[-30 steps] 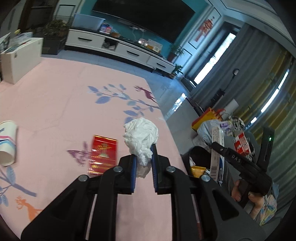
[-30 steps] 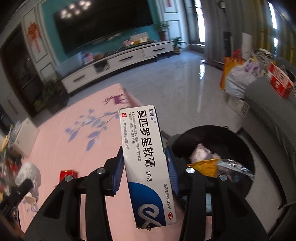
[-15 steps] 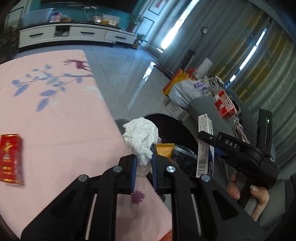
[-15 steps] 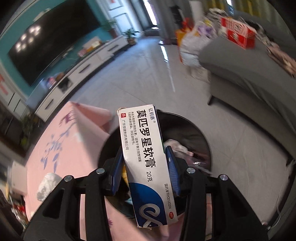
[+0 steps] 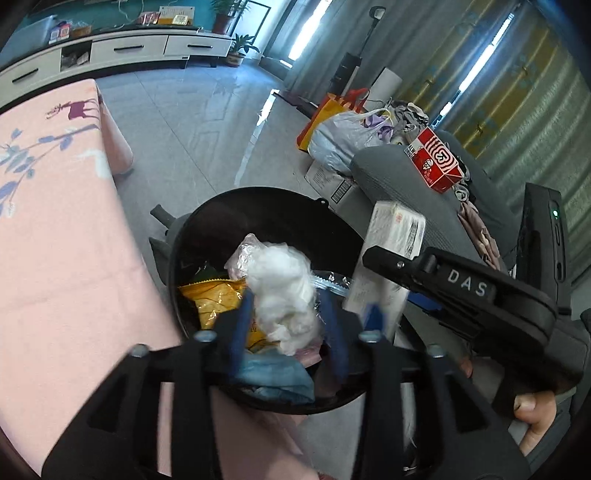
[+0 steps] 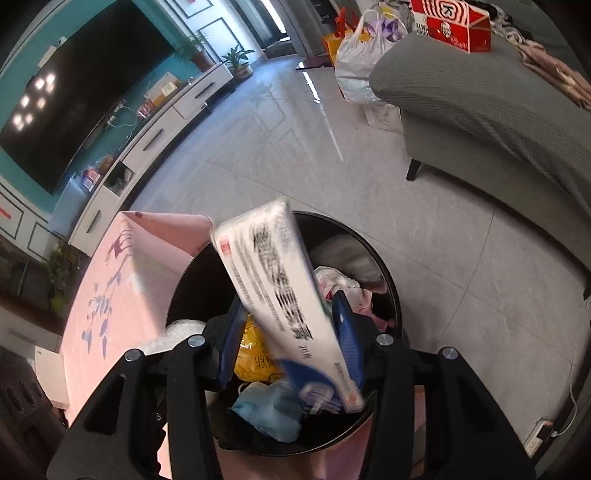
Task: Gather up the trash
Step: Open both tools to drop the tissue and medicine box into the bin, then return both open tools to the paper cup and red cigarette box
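Over the round black plastic trash bin (image 5: 207, 229), a crumpled white tissue wad (image 5: 284, 291) — soft, fluffy, motion-blurred — between the blue pads of the left gripper (image 5: 290, 325), pads spread clear of it on both sides; jaws just opening, nothing pinched. In the right wrist view, a long white cardboard medicine box with blue end and printed text (image 6: 284, 302), tilted and blurred, between the pads of the right gripper (image 6: 291, 339): jaws just widening, a gap on the left pad's side, the box's right edge against the right pad; cannot tell whether any squeeze remains. Inside the bin: a crinkly yellow foil wrapper (image 5: 218, 295), a rumpled pale-blue fabric piece (image 6: 269, 410), clear film, pinkish scraps. Just beside the bin's left rim, a pink tablecloth with blue leaf and deer print (image 5: 62, 229). Beyond — glossy grey floor tiles (image 6: 369, 192), a grey textured sofa (image 6: 480, 92) bearing a red-and-white carton (image 6: 454, 26).
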`<act>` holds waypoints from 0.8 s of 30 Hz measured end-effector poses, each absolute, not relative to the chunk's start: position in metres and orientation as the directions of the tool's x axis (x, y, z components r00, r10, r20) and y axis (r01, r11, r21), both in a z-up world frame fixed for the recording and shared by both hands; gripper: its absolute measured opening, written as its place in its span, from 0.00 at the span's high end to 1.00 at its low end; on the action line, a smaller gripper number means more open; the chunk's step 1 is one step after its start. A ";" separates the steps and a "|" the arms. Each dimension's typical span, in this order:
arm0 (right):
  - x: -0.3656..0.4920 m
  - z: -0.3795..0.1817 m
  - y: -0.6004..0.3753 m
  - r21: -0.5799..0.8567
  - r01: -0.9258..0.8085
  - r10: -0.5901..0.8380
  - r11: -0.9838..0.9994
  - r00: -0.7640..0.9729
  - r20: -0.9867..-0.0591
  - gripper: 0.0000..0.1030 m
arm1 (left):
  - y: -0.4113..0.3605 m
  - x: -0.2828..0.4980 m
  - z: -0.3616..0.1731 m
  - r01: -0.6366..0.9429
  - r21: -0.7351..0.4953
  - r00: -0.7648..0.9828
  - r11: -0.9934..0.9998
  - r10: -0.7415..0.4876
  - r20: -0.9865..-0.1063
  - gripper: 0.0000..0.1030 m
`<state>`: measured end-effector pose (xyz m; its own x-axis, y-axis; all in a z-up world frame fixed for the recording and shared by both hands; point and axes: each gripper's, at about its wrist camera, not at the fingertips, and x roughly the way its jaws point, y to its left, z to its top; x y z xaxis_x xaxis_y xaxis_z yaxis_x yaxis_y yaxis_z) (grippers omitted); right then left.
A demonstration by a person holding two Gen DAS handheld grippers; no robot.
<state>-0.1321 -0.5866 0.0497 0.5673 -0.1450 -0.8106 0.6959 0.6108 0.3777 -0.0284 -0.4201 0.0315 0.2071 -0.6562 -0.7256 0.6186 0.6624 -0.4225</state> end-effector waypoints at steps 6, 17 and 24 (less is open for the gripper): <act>-0.130 0.060 -0.579 0.365 0.677 -0.155 0.640 0.578 -0.801 0.36 | -0.388 -0.023 0.054 0.588 -0.417 0.279 0.693 -0.658 -0.699 0.15; -0.070 0.096 -0.479 0.373 0.395 0.024 0.839 0.658 -0.752 0.21 | -0.153 -0.005 0.110 0.136 -0.266 0.653 0.954 -0.288 -0.701 0.03; -0.007 0.080 -0.351 0.344 0.165 0.190 0.925 0.581 -0.791 0.19 | 0.000 -0.008 0.094 -0.288 -0.161 0.627 0.944 0.059 -0.777 0.03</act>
